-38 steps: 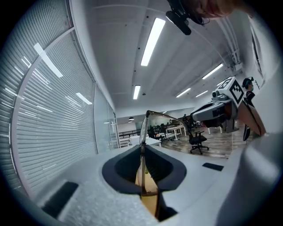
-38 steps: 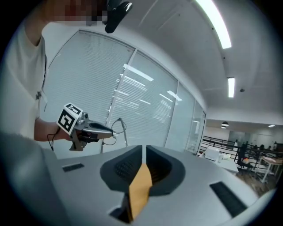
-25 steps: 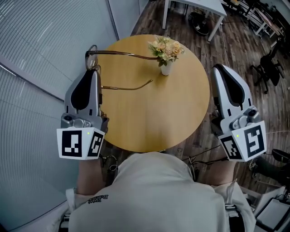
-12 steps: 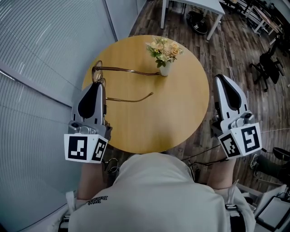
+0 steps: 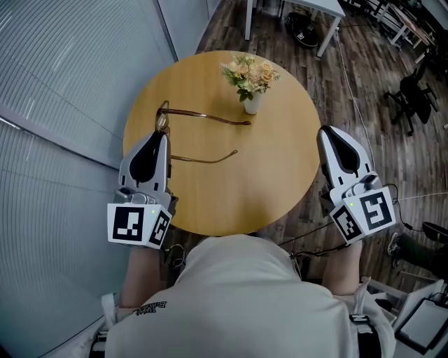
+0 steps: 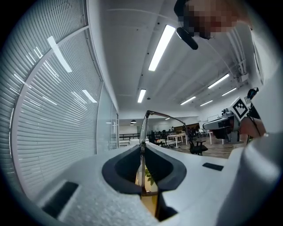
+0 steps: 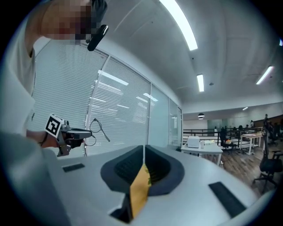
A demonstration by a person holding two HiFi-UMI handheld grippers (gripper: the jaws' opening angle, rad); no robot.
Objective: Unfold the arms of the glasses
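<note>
pinching glasses (image 5: 163, 119) w/ left gripper (image 5: 161, 134); right gripper (image 5: 326, 132) closed, empty.

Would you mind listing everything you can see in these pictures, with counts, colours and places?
round table: one, light wood, centre.
glasses: one pair, thin brown frame, arms unfolded, over the table's left side.
vase of flowers: one, white vase, pale blooms, table's far side.
desk: one, white, on the floor beyond the table.
office chair: one, black, far right.
left gripper: one, white and black, shut on the glasses' front.
right gripper: one, white and black, shut and empty, beside the table's right edge.
</note>
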